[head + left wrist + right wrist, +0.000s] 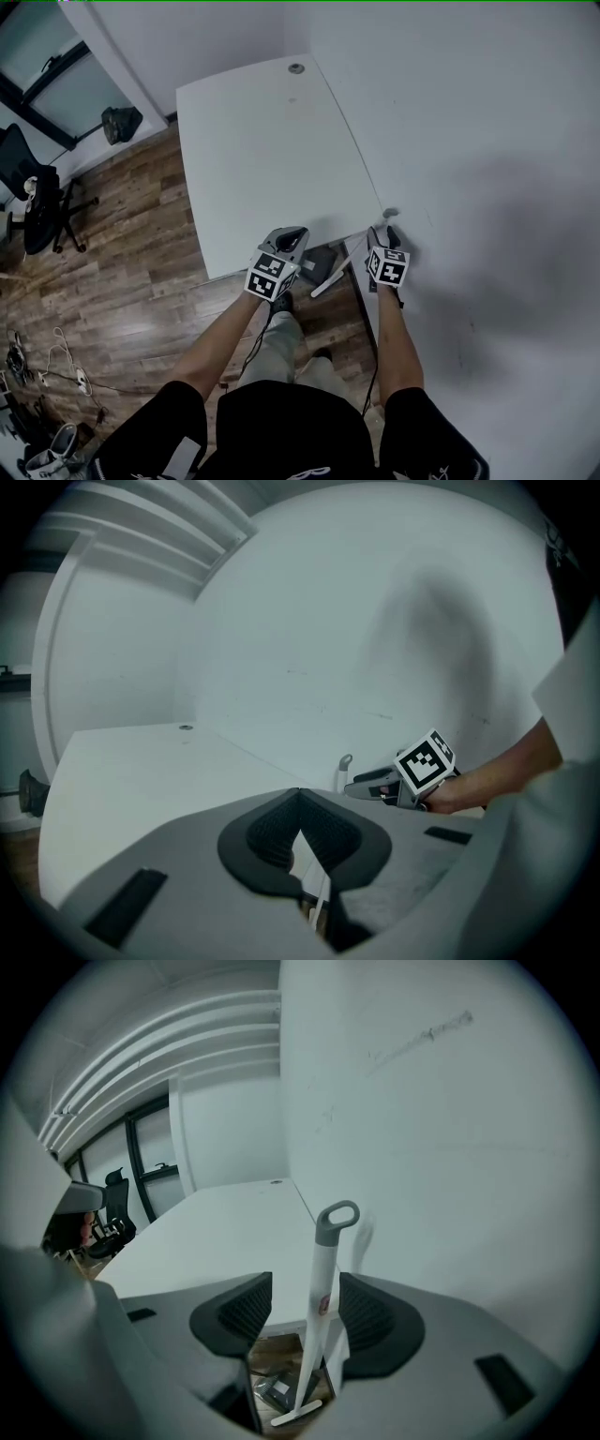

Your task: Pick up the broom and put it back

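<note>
The broom [322,1283] has a white handle with a grey loop on top. It stands upright by the table corner, against the wall, and its foot rests on the wooden floor. My right gripper [307,1312] is open, and the handle stands between its jaws, nearer the right pad. In the head view the handle [330,277] slants down from the right gripper [390,232]. My left gripper [290,236] hovers at the table's near edge, shut, with nothing in it. In the left gripper view the broom's loop [345,761] shows just left of the right gripper [367,784].
The white table [262,141] runs along the white wall [469,141] on the right. A dark flat object [275,1392] lies on the floor under the table corner. An office chair [37,202], a black bag [120,123] and cables [56,366] stand off to the left.
</note>
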Tool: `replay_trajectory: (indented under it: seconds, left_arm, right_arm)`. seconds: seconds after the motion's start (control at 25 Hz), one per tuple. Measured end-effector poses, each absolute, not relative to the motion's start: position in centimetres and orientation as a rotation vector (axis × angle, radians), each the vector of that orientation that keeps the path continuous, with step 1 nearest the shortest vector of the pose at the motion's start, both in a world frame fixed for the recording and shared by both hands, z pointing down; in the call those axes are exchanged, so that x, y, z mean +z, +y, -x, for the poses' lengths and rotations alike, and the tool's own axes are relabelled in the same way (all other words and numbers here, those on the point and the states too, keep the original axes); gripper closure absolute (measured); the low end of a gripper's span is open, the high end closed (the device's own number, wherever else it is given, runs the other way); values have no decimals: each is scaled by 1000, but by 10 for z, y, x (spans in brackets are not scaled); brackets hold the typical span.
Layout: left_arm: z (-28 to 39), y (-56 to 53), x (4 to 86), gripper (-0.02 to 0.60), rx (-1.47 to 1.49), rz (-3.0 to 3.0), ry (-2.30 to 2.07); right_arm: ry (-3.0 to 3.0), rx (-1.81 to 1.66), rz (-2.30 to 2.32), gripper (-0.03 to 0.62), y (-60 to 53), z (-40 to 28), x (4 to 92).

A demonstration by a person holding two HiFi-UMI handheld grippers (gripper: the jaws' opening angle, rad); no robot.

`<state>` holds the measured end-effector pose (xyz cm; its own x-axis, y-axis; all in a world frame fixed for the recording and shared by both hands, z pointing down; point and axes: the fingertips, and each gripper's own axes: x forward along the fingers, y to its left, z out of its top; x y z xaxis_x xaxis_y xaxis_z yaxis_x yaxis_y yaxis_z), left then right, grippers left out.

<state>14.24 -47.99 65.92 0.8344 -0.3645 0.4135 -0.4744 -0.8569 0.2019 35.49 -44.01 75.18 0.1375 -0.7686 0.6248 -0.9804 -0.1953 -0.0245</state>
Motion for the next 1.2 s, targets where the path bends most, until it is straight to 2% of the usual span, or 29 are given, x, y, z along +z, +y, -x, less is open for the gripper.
replay_trajectory:
  seconds: [0.36,0.4,0.44,0.48,1.2]
  left_arm:
    - [-127,-508,674,561,563,-2699,-653]
    - [-127,-510,676,561,566,-2697,-653]
    - [-127,-512,677,561,570,-2694,-652]
    - [-127,-512,679,561,573,-2693,-649]
    - [-128,-485,668,561,572,-2703,-655]
  right_arm:
    - [-1585,760,-2072,378,-460,-367,778]
    - [-1566,759,-2085,397,-461,-370,780]
    - [-1545,760,-2101,455,-461,-374,781]
    - [-1528,764,-2114,478,-461,-377,782]
    - [-1586,756,-2083,482,-427,-365,766]
